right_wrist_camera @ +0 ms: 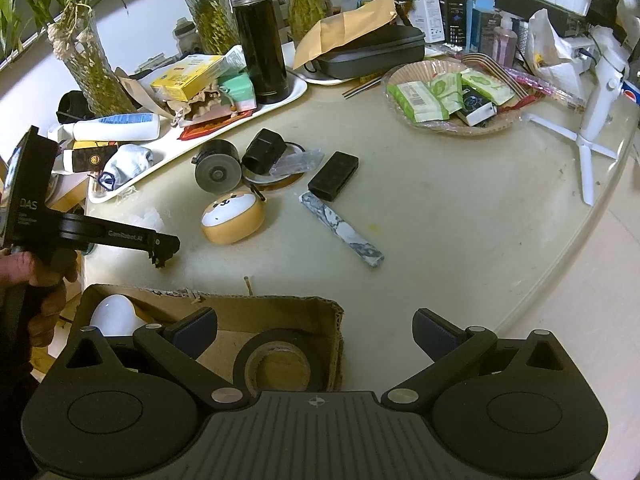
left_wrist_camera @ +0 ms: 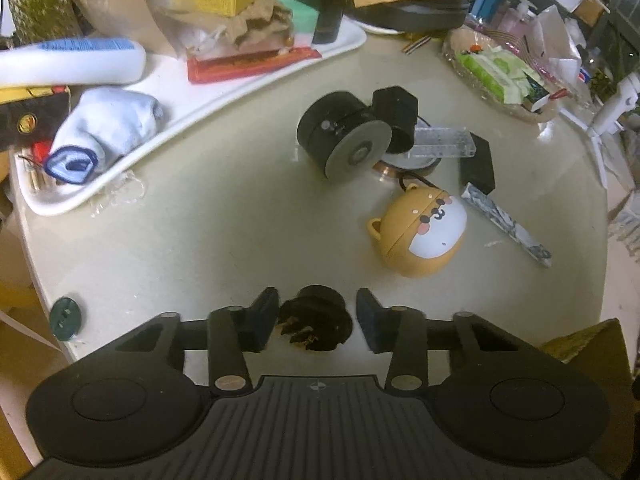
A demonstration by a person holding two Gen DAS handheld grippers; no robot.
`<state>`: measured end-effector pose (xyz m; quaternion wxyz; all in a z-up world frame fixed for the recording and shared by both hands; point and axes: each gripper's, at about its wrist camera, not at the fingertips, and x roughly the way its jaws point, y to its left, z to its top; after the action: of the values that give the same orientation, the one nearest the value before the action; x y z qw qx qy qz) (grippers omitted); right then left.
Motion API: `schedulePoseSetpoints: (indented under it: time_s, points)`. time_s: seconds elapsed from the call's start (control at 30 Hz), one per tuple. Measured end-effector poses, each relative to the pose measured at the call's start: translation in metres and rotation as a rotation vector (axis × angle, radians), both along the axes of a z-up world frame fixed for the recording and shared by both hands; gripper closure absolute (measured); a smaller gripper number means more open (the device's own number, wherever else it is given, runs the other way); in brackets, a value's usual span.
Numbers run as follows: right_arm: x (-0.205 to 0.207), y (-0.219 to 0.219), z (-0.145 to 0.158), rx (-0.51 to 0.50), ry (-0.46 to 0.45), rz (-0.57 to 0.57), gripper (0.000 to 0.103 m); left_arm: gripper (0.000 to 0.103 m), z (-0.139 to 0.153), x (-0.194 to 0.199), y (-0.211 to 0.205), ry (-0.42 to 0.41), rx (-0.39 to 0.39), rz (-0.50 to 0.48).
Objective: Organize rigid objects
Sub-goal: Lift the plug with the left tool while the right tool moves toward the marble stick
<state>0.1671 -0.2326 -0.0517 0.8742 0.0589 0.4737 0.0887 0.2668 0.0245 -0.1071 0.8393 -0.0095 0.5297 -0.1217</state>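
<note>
Grip looks set: the left gripper (left_wrist_camera: 316,322) at the lower centre of the left wrist view has its pads against a small black toothed part (left_wrist_camera: 316,324), low over the table (left_wrist_camera: 200,240). It seems light, stiff and knobbly, best pinched across its body. The right gripper (right_wrist_camera: 314,334) gapes empty above the cardboard box (right_wrist_camera: 280,312).
</note>
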Motion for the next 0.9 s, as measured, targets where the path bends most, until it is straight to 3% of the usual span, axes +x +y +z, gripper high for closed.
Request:
schedulePoseSetpoints:
  time_s: [0.5, 0.9]
  points:
    - [0.000, -0.003, 0.000, 0.006, 0.003, -0.010, 0.000, 0.064, 0.018, -0.012, -0.006, -0.054, -0.006, -0.040]
    - [0.001, -0.003, -0.001, 0.005, 0.006, -0.014, 0.000, 0.064, 0.045, -0.041, -0.008, -0.159, 0.004, -0.067]
